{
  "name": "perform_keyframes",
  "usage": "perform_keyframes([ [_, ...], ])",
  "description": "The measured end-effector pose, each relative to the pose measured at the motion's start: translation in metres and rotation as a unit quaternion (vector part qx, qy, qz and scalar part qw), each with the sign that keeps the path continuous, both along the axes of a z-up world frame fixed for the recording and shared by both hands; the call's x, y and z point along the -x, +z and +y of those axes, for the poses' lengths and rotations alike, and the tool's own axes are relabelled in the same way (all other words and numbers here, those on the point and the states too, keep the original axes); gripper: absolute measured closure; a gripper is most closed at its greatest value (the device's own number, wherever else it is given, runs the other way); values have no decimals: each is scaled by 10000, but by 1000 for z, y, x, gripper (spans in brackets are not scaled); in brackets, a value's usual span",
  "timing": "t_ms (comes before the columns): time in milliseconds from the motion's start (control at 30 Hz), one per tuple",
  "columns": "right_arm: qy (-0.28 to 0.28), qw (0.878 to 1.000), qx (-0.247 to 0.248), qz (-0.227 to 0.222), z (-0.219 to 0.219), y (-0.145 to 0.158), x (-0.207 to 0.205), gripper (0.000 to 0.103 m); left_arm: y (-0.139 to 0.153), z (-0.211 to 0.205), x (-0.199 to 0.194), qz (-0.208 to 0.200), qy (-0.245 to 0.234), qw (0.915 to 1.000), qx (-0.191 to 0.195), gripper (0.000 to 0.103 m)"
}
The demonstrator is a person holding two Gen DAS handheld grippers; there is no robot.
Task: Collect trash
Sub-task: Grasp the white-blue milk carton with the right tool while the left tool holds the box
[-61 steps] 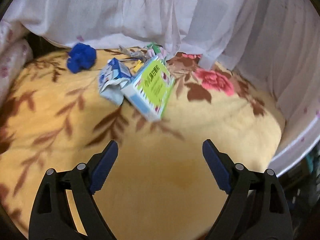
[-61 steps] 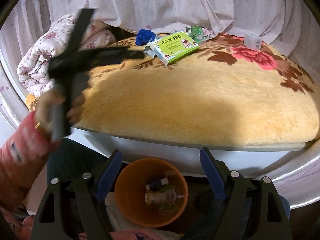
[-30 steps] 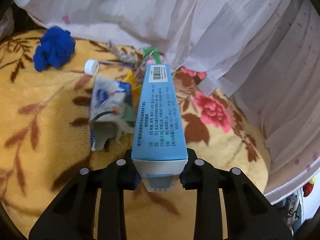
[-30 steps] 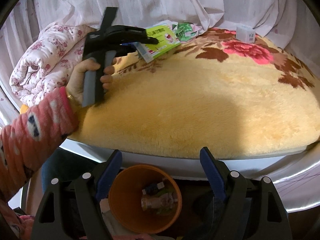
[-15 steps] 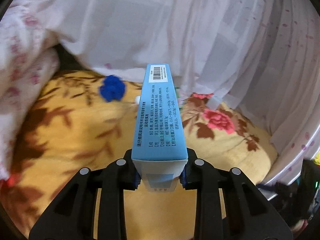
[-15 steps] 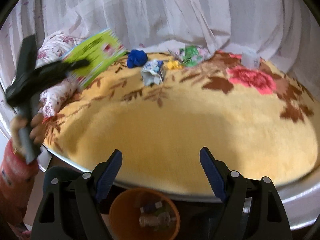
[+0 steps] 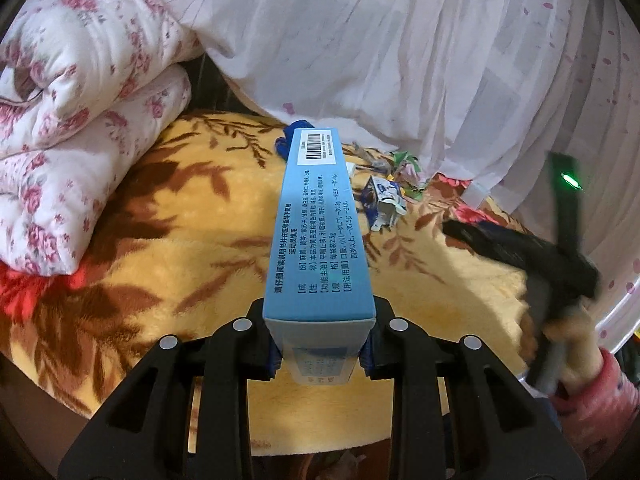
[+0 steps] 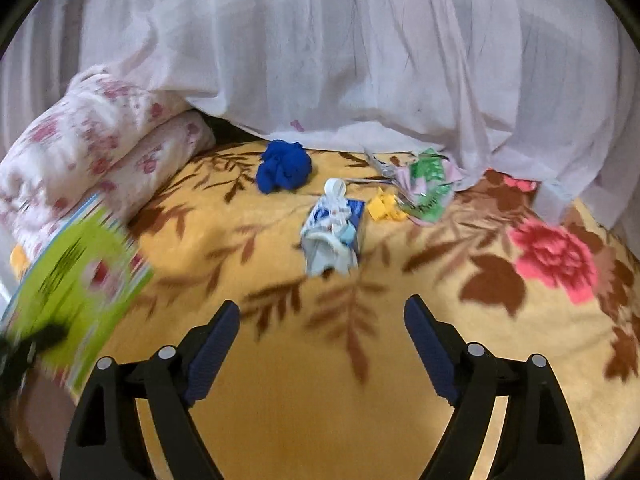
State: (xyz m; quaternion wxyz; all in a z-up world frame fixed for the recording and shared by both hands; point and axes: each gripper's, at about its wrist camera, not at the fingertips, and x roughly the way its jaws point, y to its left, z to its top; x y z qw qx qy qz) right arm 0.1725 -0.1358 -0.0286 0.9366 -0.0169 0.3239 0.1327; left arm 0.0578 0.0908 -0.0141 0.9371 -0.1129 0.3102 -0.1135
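My left gripper (image 7: 320, 354) is shut on a long blue medicine box (image 7: 318, 236), held off the bed; the same box shows blurred, green face up, as medicine box (image 8: 76, 288) at the left of the right wrist view. My right gripper (image 8: 322, 342) hovers over the yellow blanket (image 8: 320, 400), its jaws opening with nothing between them. Ahead of it lie a crushed blue-white carton (image 8: 332, 236), a white cap (image 8: 335, 188), a blue crumpled wad (image 8: 284, 170), yellow scraps (image 8: 384, 206) and a green wrapper (image 8: 428, 184). The carton (image 7: 382, 202) also shows in the left wrist view.
A folded floral quilt (image 7: 76, 120) lies at the left of the bed. White curtain fabric (image 8: 340, 48) hangs behind the trash. A hand in a pink sleeve (image 7: 592, 392) holds the other gripper handle at the right in the left wrist view.
The left gripper lifted the box off the blanket and drew back to the left. The right gripper moved forward over the bed; the orange bin dropped out of its view.
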Motion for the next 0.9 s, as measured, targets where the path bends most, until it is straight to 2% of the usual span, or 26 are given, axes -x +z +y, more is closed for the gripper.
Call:
perform_keyframes([
  [267, -574, 9954, 541, 547, 35, -33, -100, 17, -7, 8, -8, 109, 49, 9999, 59, 75],
  [400, -830, 9919, 599, 753, 37, -45, -125, 17, -9, 11, -11, 131, 54, 9999, 94, 75],
  [433, -879, 9910, 640, 786, 37, -47, -128, 22, -9, 12, -11, 135, 62, 9998, 91, 75],
  [500, -925, 9897, 699, 844, 38, -51, -132, 31, -9, 11, -12, 144, 75, 9998, 72, 75],
  [600, -888, 9893, 676, 938, 36, -52, -128, 51, -9, 10, -11, 153, 64, 9998, 99, 75],
  [900, -712, 9944, 500, 601, 17, -26, -78, 53, -4, 1, -3, 96, 13, 9999, 52, 75],
])
